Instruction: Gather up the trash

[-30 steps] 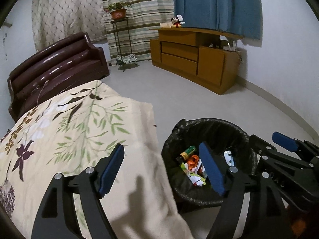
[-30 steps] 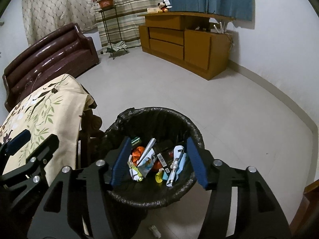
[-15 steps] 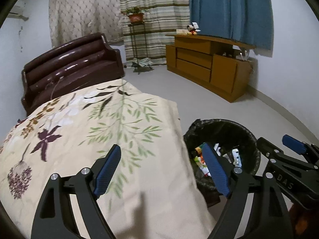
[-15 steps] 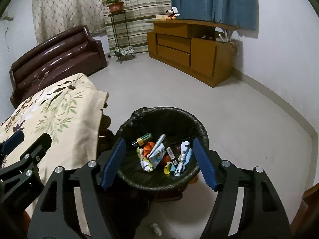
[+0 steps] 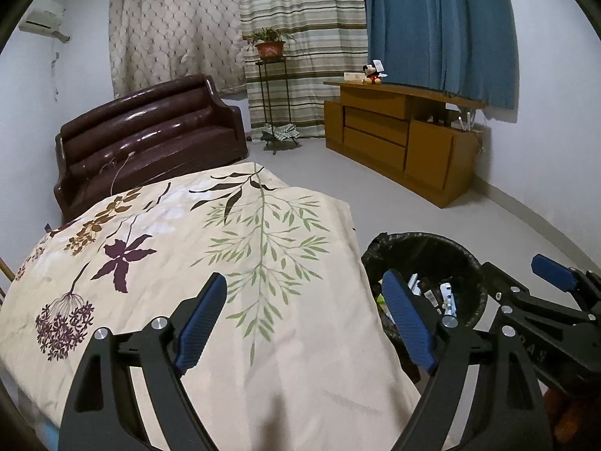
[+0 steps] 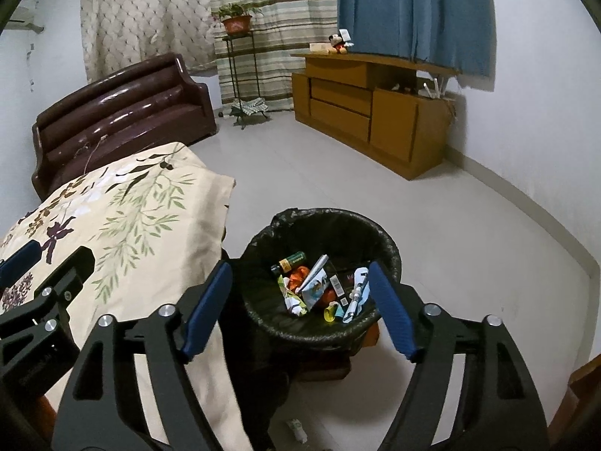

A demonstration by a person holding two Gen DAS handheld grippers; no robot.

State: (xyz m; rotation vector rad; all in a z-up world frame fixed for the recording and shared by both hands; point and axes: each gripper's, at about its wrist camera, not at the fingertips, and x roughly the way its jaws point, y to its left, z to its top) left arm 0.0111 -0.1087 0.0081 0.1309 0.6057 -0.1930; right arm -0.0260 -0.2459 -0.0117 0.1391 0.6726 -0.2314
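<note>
While the right hand-held gripper (image 6: 300, 308) pulls back above the black-lined round trash bin (image 6: 390, 251), its empty jaws are opening; the left hand-held gripper (image 5: 304, 323), spread and empty, has shifted from beside that bin over the floral-clothed worktop (image 5: 188, 248), so the drop looks done.

Room: pale walls, light grey floor, curtained far wall.

Three curtains hang side by side: a beige lattice curtain (image 5: 169, 26), a striped curtain (image 5: 300, 37), a blue curtain (image 5: 439, 26). A dark brown sofa (image 5: 150, 139) stands under the beige one. A metal plant stand (image 5: 272, 105) carries a potted plant (image 5: 269, 43). A wooden cabinet (image 5: 398, 143) lines the right wall, with a plush toy (image 5: 372, 73) on top. An air conditioner (image 5: 41, 24) is mounted high at left.
</note>
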